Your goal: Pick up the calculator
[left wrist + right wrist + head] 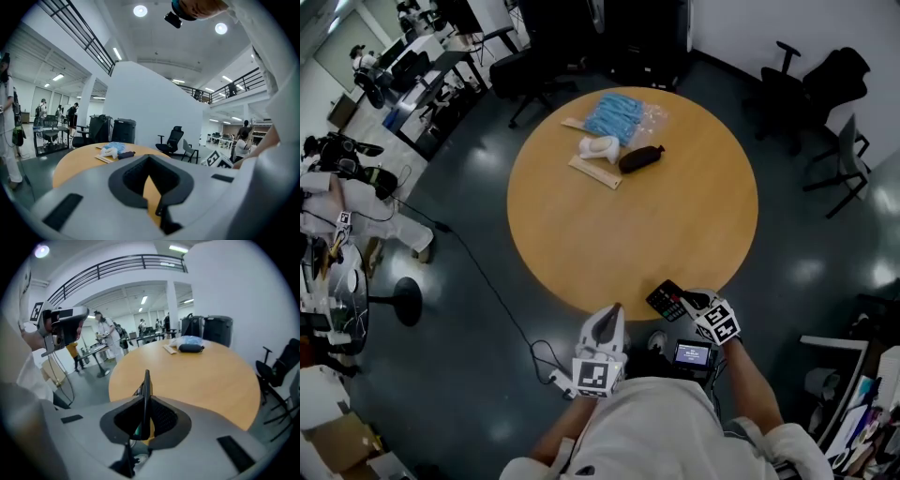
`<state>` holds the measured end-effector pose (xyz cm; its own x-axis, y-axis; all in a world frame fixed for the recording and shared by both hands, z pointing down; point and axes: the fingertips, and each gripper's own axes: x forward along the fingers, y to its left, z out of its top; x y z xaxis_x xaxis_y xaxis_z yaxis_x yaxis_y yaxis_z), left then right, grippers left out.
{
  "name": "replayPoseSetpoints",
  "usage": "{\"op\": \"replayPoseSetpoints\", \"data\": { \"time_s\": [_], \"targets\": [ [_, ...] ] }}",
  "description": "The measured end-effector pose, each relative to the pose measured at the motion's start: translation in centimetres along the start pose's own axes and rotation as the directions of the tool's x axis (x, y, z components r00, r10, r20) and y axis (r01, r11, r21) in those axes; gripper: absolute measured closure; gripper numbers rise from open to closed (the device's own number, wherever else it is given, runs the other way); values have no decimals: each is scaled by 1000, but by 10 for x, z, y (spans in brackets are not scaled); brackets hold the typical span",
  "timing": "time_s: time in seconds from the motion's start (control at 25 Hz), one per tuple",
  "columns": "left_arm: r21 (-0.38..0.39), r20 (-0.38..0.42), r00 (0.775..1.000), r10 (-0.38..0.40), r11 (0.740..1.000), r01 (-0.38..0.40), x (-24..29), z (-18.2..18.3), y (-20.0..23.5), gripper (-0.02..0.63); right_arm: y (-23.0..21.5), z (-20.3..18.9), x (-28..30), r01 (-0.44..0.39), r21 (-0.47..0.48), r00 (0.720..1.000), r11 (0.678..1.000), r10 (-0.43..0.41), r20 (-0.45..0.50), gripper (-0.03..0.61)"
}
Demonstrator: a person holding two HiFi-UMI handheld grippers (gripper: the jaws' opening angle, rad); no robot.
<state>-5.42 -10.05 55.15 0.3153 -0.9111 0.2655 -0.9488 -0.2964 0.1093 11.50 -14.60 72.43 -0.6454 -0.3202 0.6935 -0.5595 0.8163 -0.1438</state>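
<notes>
The black calculator (665, 300) is off the round wooden table (628, 234), over its near edge, with my right gripper (684, 303) shut on it. In the right gripper view the calculator (146, 397) stands edge-on as a thin dark slab between the jaws of the right gripper (143, 427). My left gripper (610, 317) hovers just off the table's near edge, to the left of the calculator, jaws together and holding nothing. In its own view the left gripper (151, 190) frames only the tabletop. The right gripper's marker cube (217, 160) shows at the right of that view.
At the table's far side lie a blue bag (615, 116), a white object (598, 147), a black pouch (640, 158) and a beige flat piece (596, 173). Office chairs (825, 94) stand at the right. A cable (487, 281) runs over the floor at the left.
</notes>
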Motion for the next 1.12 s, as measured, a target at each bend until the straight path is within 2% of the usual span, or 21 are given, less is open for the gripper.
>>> {"op": "replayPoseSetpoints", "data": {
  "time_s": [0.04,0.12,0.24,0.36,0.56,0.64,0.84,1.12],
  "targets": [
    [-2,8,1000,1,1000,-1,1,5,-2,611,-2,8,-11,57,22,997,998,-58,50,528],
    [11,29,1000,-1,1000,1,2,14,-5,611,-3,27,-37,161,74,973,984,-170,153,528],
    [26,55,998,-11,1000,10,3,21,-9,611,4,63,-82,266,163,901,950,-305,308,528],
    [51,77,996,-43,998,39,4,30,-18,611,18,95,-115,266,248,832,931,-352,429,528],
    [66,91,994,-54,997,48,2,36,-20,611,32,124,-139,279,292,753,915,-397,525,528],
    [60,93,995,-44,997,39,2,37,-17,611,31,127,-139,293,298,742,908,-413,528,528],
    [49,103,994,-30,998,25,3,40,-14,611,26,129,-141,300,319,735,899,-431,524,528],
    [45,102,994,-24,999,20,1,38,-15,611,29,134,-146,292,309,732,905,-420,537,528]
  ]
}}
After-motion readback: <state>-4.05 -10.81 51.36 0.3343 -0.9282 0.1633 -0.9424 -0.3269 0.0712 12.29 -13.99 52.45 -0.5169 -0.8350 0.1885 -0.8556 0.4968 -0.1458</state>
